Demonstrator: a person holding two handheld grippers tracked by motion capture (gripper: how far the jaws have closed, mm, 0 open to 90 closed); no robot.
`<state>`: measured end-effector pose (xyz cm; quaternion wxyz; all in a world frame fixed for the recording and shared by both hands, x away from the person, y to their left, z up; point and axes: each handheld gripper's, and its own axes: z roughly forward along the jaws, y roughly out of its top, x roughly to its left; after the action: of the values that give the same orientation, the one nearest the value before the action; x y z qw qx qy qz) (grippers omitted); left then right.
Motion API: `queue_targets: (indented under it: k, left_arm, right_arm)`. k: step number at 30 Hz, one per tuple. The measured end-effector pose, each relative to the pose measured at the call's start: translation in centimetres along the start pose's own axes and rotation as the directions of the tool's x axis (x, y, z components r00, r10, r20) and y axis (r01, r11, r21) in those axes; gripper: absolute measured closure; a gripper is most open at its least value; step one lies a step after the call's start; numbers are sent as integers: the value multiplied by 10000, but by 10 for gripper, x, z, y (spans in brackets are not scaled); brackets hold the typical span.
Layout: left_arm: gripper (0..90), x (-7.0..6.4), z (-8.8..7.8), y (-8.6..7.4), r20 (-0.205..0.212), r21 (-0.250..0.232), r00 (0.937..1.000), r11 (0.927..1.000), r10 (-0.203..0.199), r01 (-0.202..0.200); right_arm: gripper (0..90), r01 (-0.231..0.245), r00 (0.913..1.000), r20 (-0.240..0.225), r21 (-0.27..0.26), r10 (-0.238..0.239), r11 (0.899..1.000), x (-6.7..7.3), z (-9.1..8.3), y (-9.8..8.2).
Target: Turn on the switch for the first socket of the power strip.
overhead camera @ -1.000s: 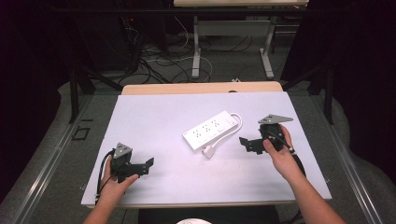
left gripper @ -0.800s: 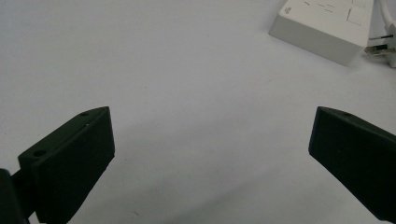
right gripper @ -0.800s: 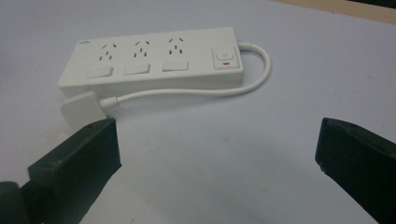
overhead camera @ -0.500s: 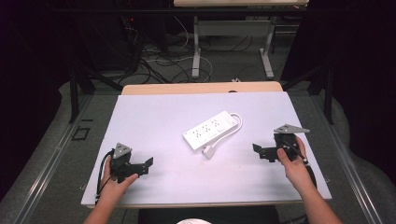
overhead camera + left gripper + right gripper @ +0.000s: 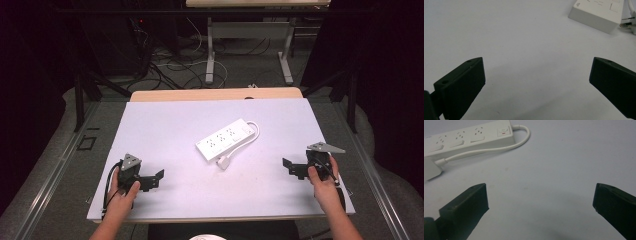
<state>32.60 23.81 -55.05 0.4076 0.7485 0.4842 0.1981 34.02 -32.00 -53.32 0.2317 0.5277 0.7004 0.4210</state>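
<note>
A white power strip lies at an angle in the middle of the pale table, its short white cord looping round to a plug at its near side. My left gripper rests near the front left corner, held by a hand, open and empty. My right gripper sits near the right edge, also held, open and empty. In the left gripper view the strip's end lies far ahead to the right of my gripper. In the right gripper view the power strip and cord lie ahead to the left of my gripper.
A wooden table edge shows behind the pale top. Beyond it stand metal table legs and tangled floor cables. Dark curtains flank both sides.
My right gripper has drawn back from beside the power strip's plug toward the right front of the table. The left gripper and the power strip have stayed put.
</note>
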Motion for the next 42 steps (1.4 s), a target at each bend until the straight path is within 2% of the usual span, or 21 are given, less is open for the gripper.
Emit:
queue_targets:
  k: [3, 9, 11, 17, 21, 22, 23, 25, 26, 27, 28, 31, 32, 34, 38, 42]
  left_arm:
    - [3, 1, -1, 0, 10, 137, 10000, 9999, 91, -91]
    - [3, 2, 0, 0, 32, 49, 10000, 10000, 69, -69]
    - [3, 2, 0, 0, 21, 56, 10000, 10000, 55, -56]
    - [2, 3, 0, 1, 47, 135, 10000, 9999, -46, 45]
    - [2, 3, 0, 0, 51, 158, 10000, 9999, -22, 21]
    - [2, 3, 0, 0, 53, 166, 10000, 9999, -15, 15]
    - [3, 3, 0, 0, 56, 179, 10000, 9998, -22, 21]
    - [2, 3, 0, 0, 65, 191, 10000, 9998, -24, 23]
    - [3, 3, 0, 0, 70, 193, 10000, 9998, -25, 24]
    - [3, 3, 0, 0, 75, 194, 10000, 9998, -29, 28]
    - [3, 3, 0, 0, 78, 201, 10000, 9998, -35, 33]
    - [2, 3, 1, 0, 34, 117, 10000, 9999, -50, 49]
    - [2, 3, 1, 0, 35, 110, 10000, 9999, -56, 56]
    - [2, 4, 0, 1, 28, 202, 10000, 9998, -30, 29]
    - [2, 4, 1, 0, 4, 94, 9999, 9999, -116, 116]
    - [3, 4, 1, 1, 48, 258, 10000, 9996, -81, 80]
  right_arm:
    - [0, -178, 9996, 230, -133, 181, 9998, -5, -2, -4]
    - [0, -451, 9970, 619, -179, 461, 9988, -18, 0, -10]
    - [0, -734, 9951, 652, -189, 745, 9971, -20, 0, -12]
    - [0, -965, 9920, 795, -186, 977, 9952, -31, 2, -16]
    - [0, -1345, 9869, 878, -138, 1352, 9908, -36, 2, -18]
    - [0, -1302, 9870, 944, -59, 1301, 9915, -38, 1, -18]
    - [0, -1450, 9851, 920, -84, 1452, 9894, -38, 2, -19]
    - [0, -1434, 9851, 940, -99, 1437, 9896, -40, 3, -19]
    - [0, -1552, 9821, 1032, -333, 1579, 9873, -39, 5, -20]
    - [0, -1572, 9830, 966, 10, 1563, 9876, -40, 2, -20]
    - [0, -1584, 9824, 1006, 40, 1572, 9874, -40, 2, -20]
    - [0, -1566, 9824, 1019, -99, 1568, 9876, -40, 4, -21]
    - [0, -1589, 9825, 988, 57, 1576, 9873, -40, 3, -21]
    - [1, -1638, 9820, 951, -21, 1633, 9865, -40, 5, -21]
    - [2, -1648, 9821, 924, 27, 1639, 9863, -40, 6, -22]
    - [2, -1606, 9831, 894, 45, 1596, 9870, -39, 6, -22]
